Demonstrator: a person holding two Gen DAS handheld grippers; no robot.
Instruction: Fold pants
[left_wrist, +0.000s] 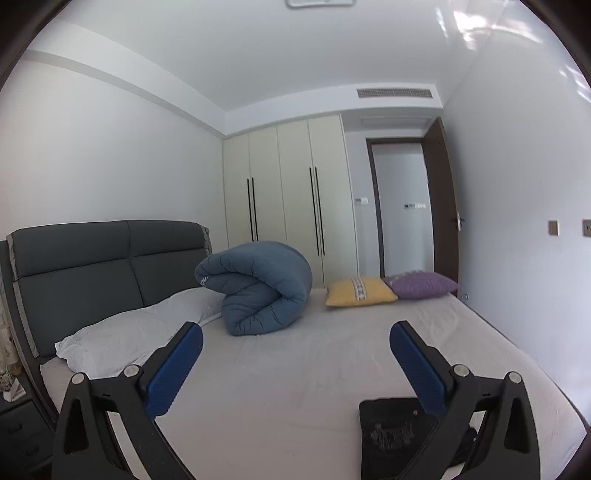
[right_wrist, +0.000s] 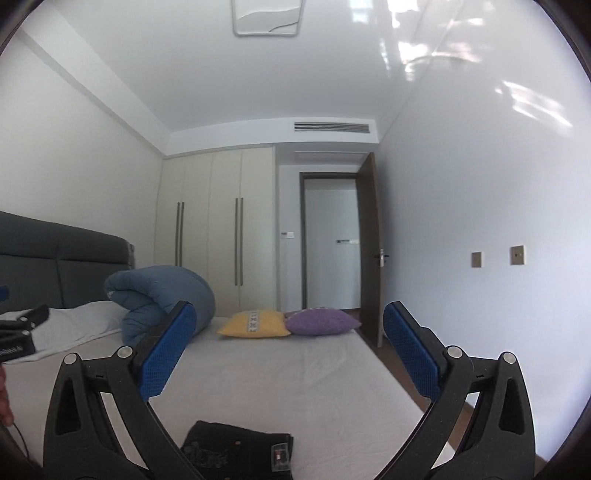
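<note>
The black pants (left_wrist: 397, 437) lie folded into a compact bundle on the white bed sheet (left_wrist: 295, 387), low in the left wrist view under my right-hand finger. They also show at the bottom of the right wrist view (right_wrist: 240, 454), between the fingers. My left gripper (left_wrist: 295, 339) is open and empty, held above the bed. My right gripper (right_wrist: 288, 321) is open and empty, also above the bed. The left gripper's body shows at the left edge of the right wrist view (right_wrist: 22, 332).
A rolled blue duvet (left_wrist: 258, 288) and a white pillow (left_wrist: 129, 332) sit by the grey headboard (left_wrist: 92, 266). A yellow cushion (left_wrist: 358, 291) and a purple cushion (left_wrist: 421, 284) lie at the bed's far edge. A wardrobe (left_wrist: 288, 192) and an open door (left_wrist: 443, 199) stand beyond.
</note>
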